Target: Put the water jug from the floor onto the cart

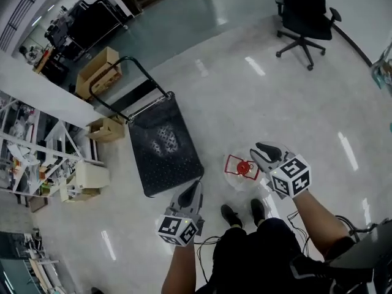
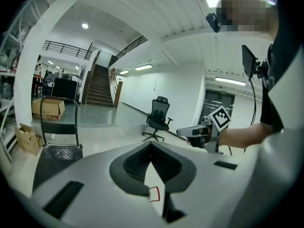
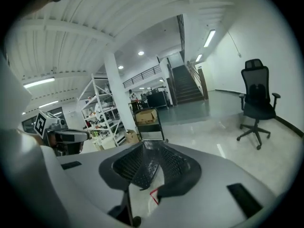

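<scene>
The clear water jug (image 1: 242, 171) with a red cap and red handle stands on the floor just ahead of the person's shoes. To its left lies the black flat cart (image 1: 164, 143), its push handle at the far end. My left gripper (image 1: 192, 193) hovers near the cart's near corner, left of the jug, jaws together at the tips and empty. My right gripper (image 1: 263, 154) hangs just right of the jug, above it, jaws slightly parted with nothing between them. A bit of the red handle (image 2: 153, 194) shows through the gap of the left gripper (image 2: 151, 146) and of the right gripper (image 3: 151, 151).
A black office chair (image 1: 304, 17) stands far right. Cardboard boxes (image 1: 98, 72) sit beyond the cart, and one (image 1: 105, 129) beside its handle. White shelving (image 1: 37, 158) lines the left. Cables trail on the floor by the person's feet (image 1: 242, 213).
</scene>
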### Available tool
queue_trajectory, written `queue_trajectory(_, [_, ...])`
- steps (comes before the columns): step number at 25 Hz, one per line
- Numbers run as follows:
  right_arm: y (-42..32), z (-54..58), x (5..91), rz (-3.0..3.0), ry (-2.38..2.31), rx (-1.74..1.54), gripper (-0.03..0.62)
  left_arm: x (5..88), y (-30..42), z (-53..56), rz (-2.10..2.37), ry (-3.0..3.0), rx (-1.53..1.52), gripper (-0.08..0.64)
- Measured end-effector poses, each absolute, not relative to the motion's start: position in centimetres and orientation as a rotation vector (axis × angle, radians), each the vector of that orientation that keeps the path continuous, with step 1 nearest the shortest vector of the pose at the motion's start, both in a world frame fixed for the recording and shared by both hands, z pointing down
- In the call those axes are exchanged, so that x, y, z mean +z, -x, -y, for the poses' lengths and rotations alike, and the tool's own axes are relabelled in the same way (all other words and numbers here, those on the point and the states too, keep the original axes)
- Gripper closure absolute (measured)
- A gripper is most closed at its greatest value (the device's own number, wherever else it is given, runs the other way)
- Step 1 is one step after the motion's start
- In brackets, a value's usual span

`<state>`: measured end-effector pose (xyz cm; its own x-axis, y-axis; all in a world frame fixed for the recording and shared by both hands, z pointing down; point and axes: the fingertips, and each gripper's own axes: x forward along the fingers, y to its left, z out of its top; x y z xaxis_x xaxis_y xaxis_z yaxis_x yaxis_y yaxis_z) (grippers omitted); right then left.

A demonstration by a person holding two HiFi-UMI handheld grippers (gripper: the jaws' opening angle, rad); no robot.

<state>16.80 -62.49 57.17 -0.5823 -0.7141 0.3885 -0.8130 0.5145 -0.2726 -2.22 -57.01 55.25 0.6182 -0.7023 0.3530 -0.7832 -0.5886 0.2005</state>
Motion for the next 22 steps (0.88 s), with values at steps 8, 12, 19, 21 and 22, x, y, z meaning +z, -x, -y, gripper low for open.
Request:
queue_trajectory(8, [-18.3,63.8,73.4,2.224,-1.323,0.973,0.444,68.1,3.3,60.9,1.105,-2.353,0.487,0.561])
queue_trajectory(12, [-19.5,63.1,82.0,2.061,-1.348,1.186,0.409,76.2,3.6,60.6,1.056,-2.196,0.568,0.561])
queue_trajectory(19, [-21.4,60.2,93.7,1.825,-1.403,1.427,0.407,85.9,4.6,58.8,1.046,-1.968,0.612,0.561])
queue_trajectory(21, [-20.8,59.7,95.5,1.793,-1.387,1.462,0.407,87.7,5.1,58.6,1.043,-1.913,0.619,0.561])
queue_trajectory(22, [-20.4,59.5,96.2,1.781,-1.382,1.485,0.407,88.5,5.2,58.3,1.035,-1.895,0.637,0.561])
